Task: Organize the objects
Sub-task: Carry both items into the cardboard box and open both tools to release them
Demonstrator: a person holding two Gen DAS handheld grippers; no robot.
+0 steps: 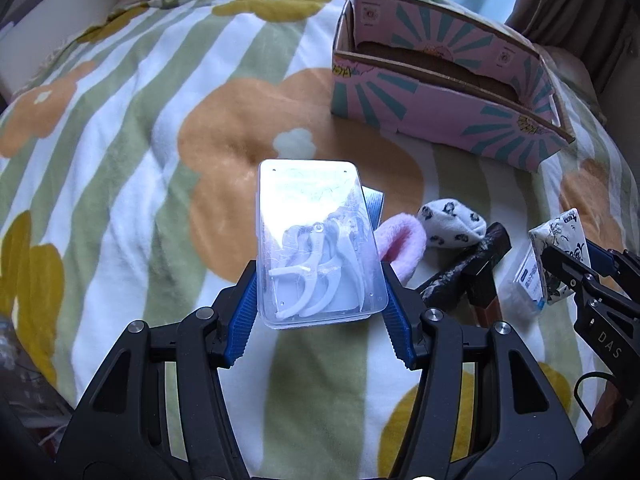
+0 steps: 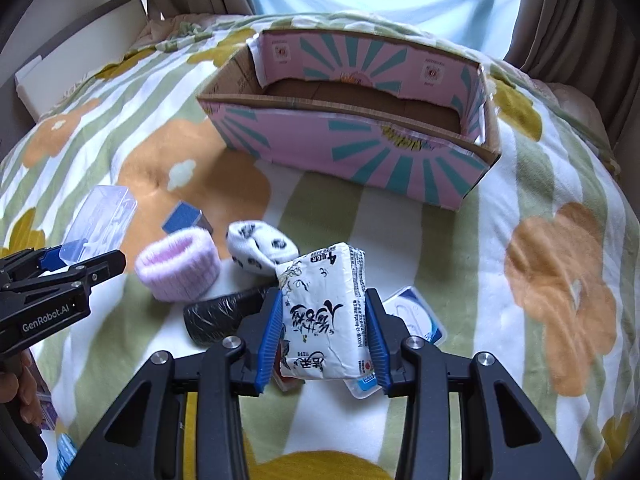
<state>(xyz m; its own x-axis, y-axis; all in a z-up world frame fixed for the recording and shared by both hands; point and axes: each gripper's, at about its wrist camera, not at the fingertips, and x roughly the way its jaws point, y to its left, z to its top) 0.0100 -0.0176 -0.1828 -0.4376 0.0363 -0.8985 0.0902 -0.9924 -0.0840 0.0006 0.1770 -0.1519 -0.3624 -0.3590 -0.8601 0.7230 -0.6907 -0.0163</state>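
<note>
Holding now: both grippers carry something above a bed covered by a flowered blanket point(image 1: 120, 168).
Left gripper point(image 1: 320, 300): pinching a clear plastic case point(image 1: 316, 240) of white floss picks, lifted off the blanket.
Right gripper point(image 2: 324, 336): clamped on a white tissue pack point(image 2: 326, 312) with black print, raised over the pile.
Cardboard box point(image 2: 352, 152): pink with teal rays, open-topped, sitting farther back on the blanket.
Pile: pink fuzzy band point(image 2: 178, 266), patterned white sock point(image 2: 260, 246), black roll point(image 2: 218, 318), small blue block point(image 2: 186, 216), lying close together.
</note>
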